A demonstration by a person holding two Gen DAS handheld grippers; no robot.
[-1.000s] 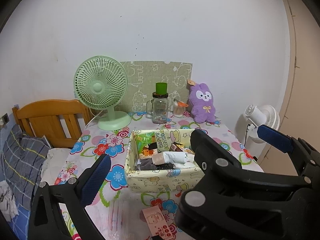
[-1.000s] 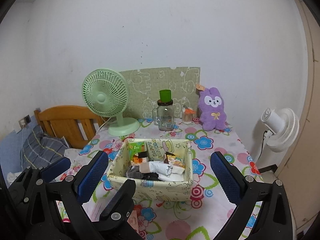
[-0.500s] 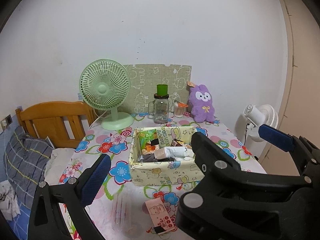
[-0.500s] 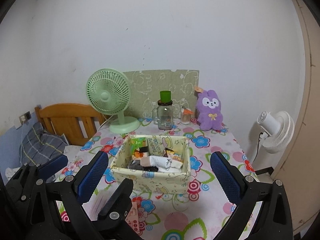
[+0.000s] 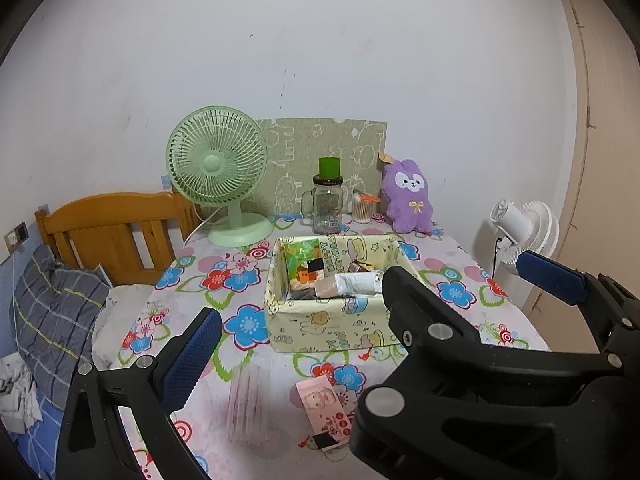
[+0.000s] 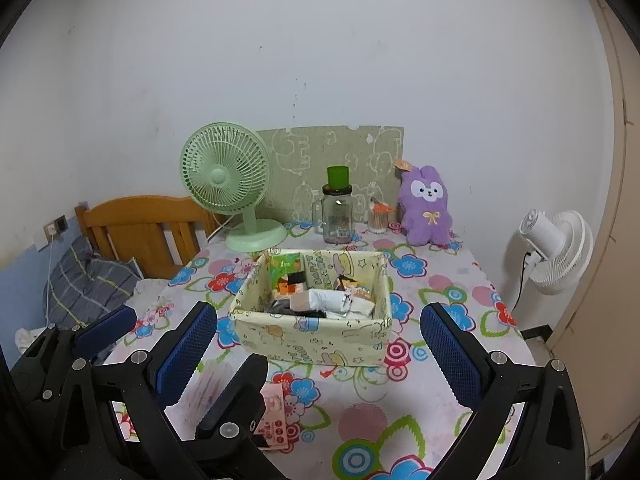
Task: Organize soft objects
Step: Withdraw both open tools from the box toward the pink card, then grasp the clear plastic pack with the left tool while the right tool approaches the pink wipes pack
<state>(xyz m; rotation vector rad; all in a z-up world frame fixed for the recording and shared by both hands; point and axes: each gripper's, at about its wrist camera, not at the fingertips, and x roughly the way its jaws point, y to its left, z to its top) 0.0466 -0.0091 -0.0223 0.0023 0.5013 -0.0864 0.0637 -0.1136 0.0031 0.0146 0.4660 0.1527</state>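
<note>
on the floral table [image 6: 460,364], fabric box [image 6: 316,344] mid-cloth, pink packet [image 5: 326,408] near front edge, both tongs [image 6: 320,356] spread, empty

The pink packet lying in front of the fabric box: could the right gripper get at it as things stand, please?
Probably yes. The pink packet lies flat on the tablecloth, apart from the fabric box, and the right gripper is open and empty. The left gripper beside it crowds that side, though.
</note>
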